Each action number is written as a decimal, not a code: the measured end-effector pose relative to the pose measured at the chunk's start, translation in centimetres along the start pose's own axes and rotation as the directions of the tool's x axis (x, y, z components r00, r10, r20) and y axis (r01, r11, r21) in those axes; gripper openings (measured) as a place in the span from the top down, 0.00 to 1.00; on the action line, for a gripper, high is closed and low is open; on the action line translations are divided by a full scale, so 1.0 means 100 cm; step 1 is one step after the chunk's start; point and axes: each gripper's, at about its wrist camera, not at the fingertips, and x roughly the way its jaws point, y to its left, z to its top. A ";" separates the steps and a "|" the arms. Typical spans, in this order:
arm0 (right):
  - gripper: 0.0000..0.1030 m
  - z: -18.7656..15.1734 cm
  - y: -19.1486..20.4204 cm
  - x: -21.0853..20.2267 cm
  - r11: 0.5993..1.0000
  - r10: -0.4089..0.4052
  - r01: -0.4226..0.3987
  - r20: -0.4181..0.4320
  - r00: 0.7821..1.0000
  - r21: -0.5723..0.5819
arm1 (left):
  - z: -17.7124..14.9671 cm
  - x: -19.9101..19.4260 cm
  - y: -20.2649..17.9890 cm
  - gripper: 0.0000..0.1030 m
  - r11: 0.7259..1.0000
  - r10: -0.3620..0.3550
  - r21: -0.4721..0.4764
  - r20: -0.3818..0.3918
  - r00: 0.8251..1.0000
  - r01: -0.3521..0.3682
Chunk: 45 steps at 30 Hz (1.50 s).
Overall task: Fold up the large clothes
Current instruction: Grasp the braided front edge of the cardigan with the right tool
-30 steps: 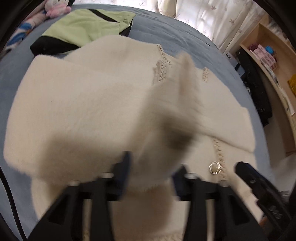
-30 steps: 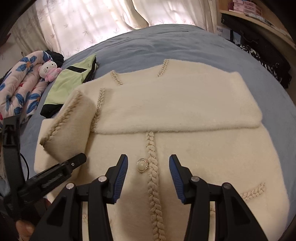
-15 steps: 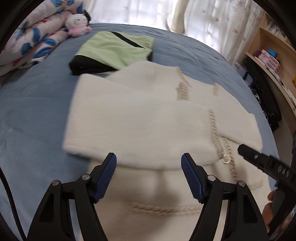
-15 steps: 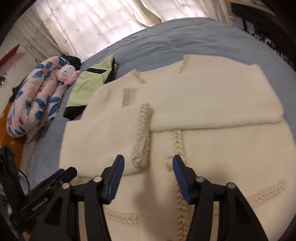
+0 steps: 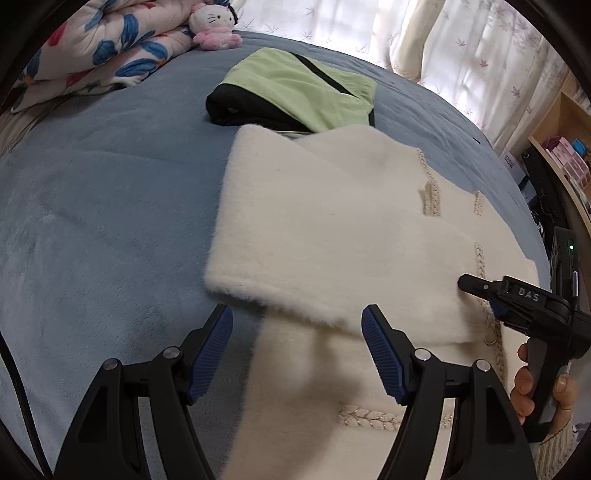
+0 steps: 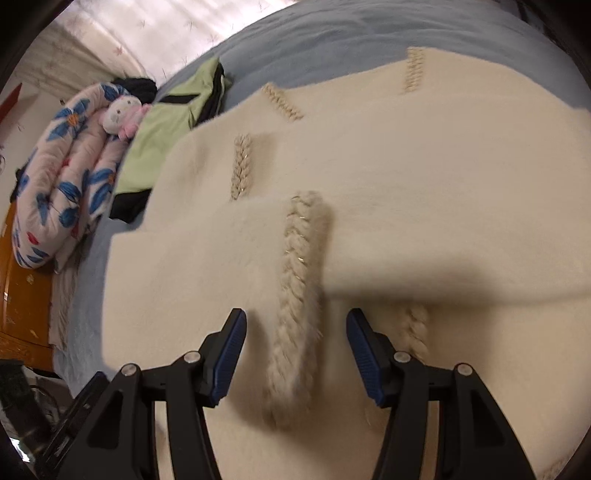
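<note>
Soft daylight comes through the curtains (image 5: 461, 55), slightly blown out. Heavy fisheye bending with black corners. The right wrist view is smeared with motion blur, and a dark shadow falls across the cream coat (image 6: 424, 273).

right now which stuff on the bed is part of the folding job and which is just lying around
Part of the job:
- cream cardigan, sleeves folded across its front
- left gripper, open
- right gripper, jaws closing, braided cuff between them

Lying about:
- green and black garment
- plush toy
- floral quilt
</note>
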 end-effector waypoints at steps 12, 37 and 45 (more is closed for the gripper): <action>0.87 0.024 0.060 -0.112 0.979 0.074 -0.016 0.280 0.957 -0.203 | 0.001 -0.005 0.003 0.31 1.000 0.005 -0.024 0.033 0.999 -0.004; 0.86 -0.003 -0.085 -0.077 0.975 -0.212 0.222 0.243 0.947 -0.013 | 0.117 0.077 -0.017 0.31 0.994 -0.037 0.100 -0.030 0.999 0.040; 0.87 0.012 -0.071 -0.106 0.960 -0.214 0.262 0.350 0.912 -0.095 | 0.154 0.142 -0.002 0.31 0.993 -0.109 0.038 -0.116 0.987 0.114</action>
